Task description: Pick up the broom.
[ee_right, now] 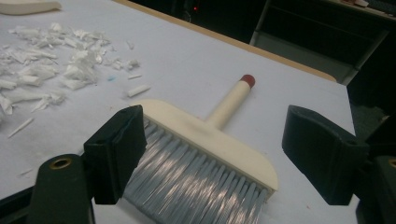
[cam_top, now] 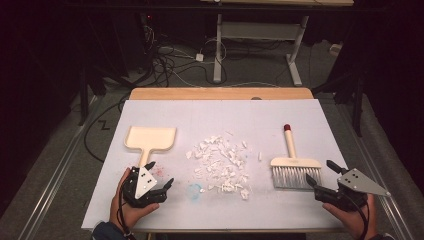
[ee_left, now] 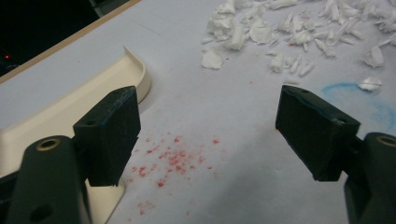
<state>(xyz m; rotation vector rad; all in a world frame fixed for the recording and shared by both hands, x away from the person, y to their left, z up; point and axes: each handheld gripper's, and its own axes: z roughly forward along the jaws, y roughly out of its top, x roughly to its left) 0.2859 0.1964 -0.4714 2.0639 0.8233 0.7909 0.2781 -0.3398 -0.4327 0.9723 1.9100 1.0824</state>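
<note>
Dark surroundings and tangled floor cables frame a white-covered worktop with a wooden far edge, seen from above. At centre frame lies a pile of white paper scraps. Left of it sits a cream dustpan, its tray toward the top of the frame and its handle pointing down toward the left gripper. Right of the pile lies a hand brush, its red-tipped handle pointing up the frame and its grey bristles pointing down toward the lower edge.

The left gripper's jaws are spread wide and hold nothing; in the left gripper view the dustpan lies just beside the left-hand jaw, with faint red specks on the worktop between the jaws. The right gripper, at lower right, is also released, jaws wide. In the right gripper view the brush lies directly ahead, its long axis running away up and to the right, bristles nearest the jaws. Each hand is nearest its own tool.
</note>
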